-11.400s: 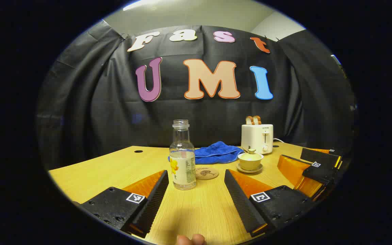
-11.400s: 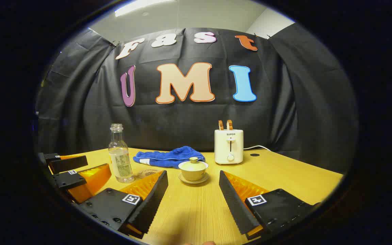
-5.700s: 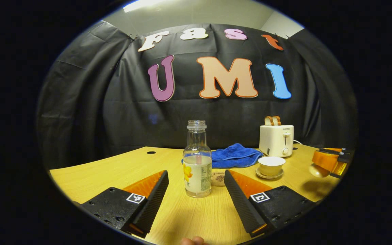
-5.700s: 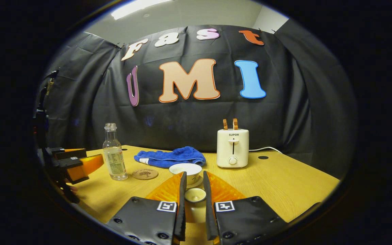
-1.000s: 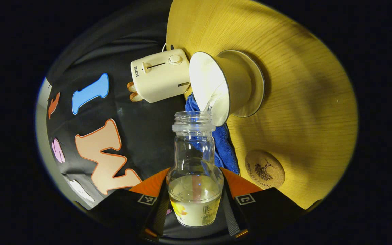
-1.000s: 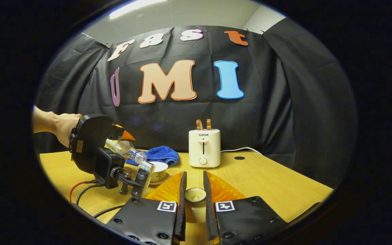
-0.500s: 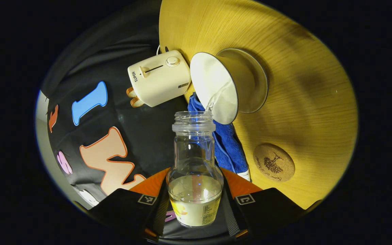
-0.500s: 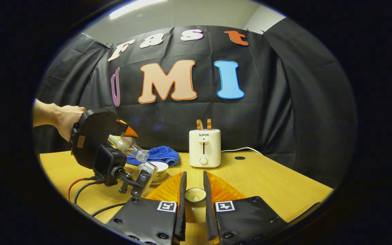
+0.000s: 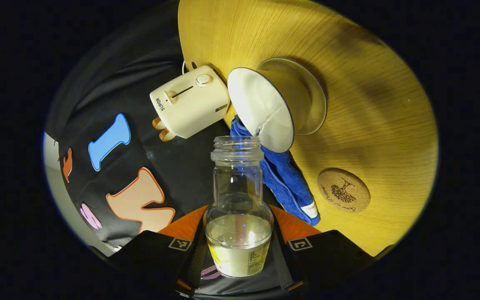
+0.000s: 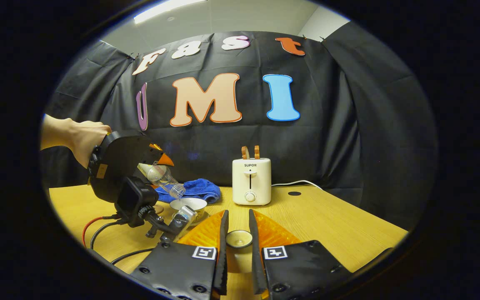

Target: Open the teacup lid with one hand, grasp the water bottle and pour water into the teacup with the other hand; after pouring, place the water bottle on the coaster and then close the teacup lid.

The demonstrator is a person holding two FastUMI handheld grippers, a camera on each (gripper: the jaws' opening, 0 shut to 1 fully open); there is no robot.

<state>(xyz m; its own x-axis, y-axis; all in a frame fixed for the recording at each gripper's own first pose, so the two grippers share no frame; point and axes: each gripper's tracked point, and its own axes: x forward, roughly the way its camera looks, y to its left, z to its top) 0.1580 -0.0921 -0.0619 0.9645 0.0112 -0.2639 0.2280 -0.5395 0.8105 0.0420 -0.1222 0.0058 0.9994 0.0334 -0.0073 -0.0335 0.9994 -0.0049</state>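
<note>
My left gripper is clenched on the water bottle, one finger pressed to each side of its lower body. I hold the bottle tipped, mouth downward, and a thin stream of water runs from its neck into the open teacup, which stands on its saucer on the wooden table. In the left gripper view the cup sits at about one o'clock from the bottle's mouth, with the toaster at eleven o'clock and the blue cloth just right of the bottle's neck. The cork coaster lies bare at about three o'clock, well apart from the cup.

My right gripper is closed on the teacup lid, both fingers against its sides, holding it above the table. From the right gripper view, a hand at nine o'clock grips the left gripper, and the bottle slants down toward the cup.
</note>
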